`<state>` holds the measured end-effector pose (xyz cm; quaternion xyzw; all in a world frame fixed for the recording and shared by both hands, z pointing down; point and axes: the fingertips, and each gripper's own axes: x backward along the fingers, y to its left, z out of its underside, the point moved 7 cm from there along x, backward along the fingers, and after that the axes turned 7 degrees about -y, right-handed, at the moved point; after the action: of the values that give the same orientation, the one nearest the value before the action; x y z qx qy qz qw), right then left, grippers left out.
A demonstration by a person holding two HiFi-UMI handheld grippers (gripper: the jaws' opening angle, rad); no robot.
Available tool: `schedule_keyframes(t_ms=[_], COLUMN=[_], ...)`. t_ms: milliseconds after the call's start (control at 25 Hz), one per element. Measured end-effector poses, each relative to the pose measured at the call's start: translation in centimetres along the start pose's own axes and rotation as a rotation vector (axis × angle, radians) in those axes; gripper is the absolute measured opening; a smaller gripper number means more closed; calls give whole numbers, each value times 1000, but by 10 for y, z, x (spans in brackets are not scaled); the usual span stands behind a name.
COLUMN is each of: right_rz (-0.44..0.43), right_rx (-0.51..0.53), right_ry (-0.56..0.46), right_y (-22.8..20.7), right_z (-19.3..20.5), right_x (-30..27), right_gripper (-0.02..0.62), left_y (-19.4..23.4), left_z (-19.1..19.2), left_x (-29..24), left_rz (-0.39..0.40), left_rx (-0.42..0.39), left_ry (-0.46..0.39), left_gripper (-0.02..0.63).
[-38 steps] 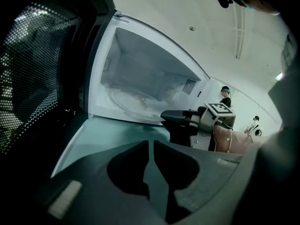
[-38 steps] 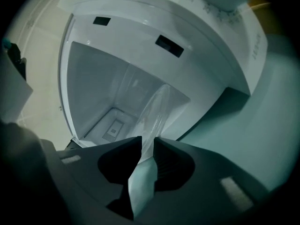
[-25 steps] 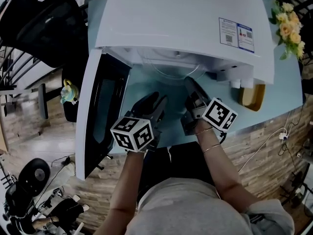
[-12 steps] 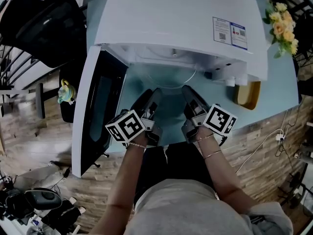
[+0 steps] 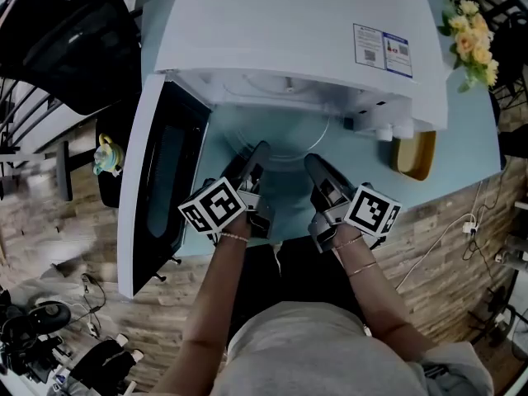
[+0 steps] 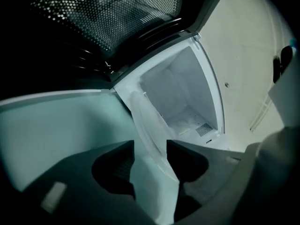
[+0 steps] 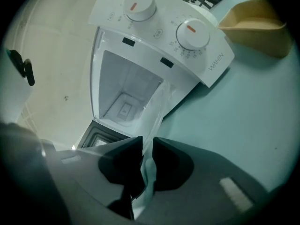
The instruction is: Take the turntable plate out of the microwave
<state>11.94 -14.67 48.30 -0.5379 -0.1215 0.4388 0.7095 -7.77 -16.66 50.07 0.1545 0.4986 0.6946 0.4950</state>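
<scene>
Person's forearms come in from in front of the microwave (image 5: 289,31), one gripper per hand.

Left gripper (image 5: 257,157): just in front of the microwave opening, door side. Jaws stand apart and straddle the left rim of the turntable plate (image 5: 285,134). Glass sits between them, and no pad is seen pressing on it.

Right gripper (image 5: 315,165): just in front of the opening, control-panel side. Jaws are nearly together and clamped on the plate's right rim. The glass runs edge-on through the narrow gap.

Plate: clear glass, roughly level, far edge at the mouth of the microwave cavity, near part out over the table (image 5: 462,172) in front of the microwave, between the two grippers.

Door (image 5: 161,180): swung fully open to the microwave's left, with a dark mesh window.

Microwave: white, sits on the light-blue table. Two round dials (image 7: 191,34) are on the panel right of the cavity, and a label is on the top at its right edge.

Tan tray (image 5: 417,155): on the table just right of the microwave.

Yellow flowers (image 5: 470,44): further right of the microwave, toward the back of the table.
</scene>
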Motion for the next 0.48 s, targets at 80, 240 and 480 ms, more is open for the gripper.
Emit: schedule_keyframes(t_ms=[80, 240, 480], right_rz=[-1, -6, 18], right_rx=[2, 10, 38], right_ry=[8, 34, 86], right_y=[0, 0, -8], right_z=[2, 4, 8], right_x=[4, 11, 28], right_gripper=[94, 94, 95], left_y=[2, 5, 6], left_z=[-3, -8, -11], left_x=[1, 2, 2], left_rz=[-8, -13, -32], left_rx=[3, 5, -20], left_ry=[-14, -12, -14], left_gripper=[204, 204, 188])
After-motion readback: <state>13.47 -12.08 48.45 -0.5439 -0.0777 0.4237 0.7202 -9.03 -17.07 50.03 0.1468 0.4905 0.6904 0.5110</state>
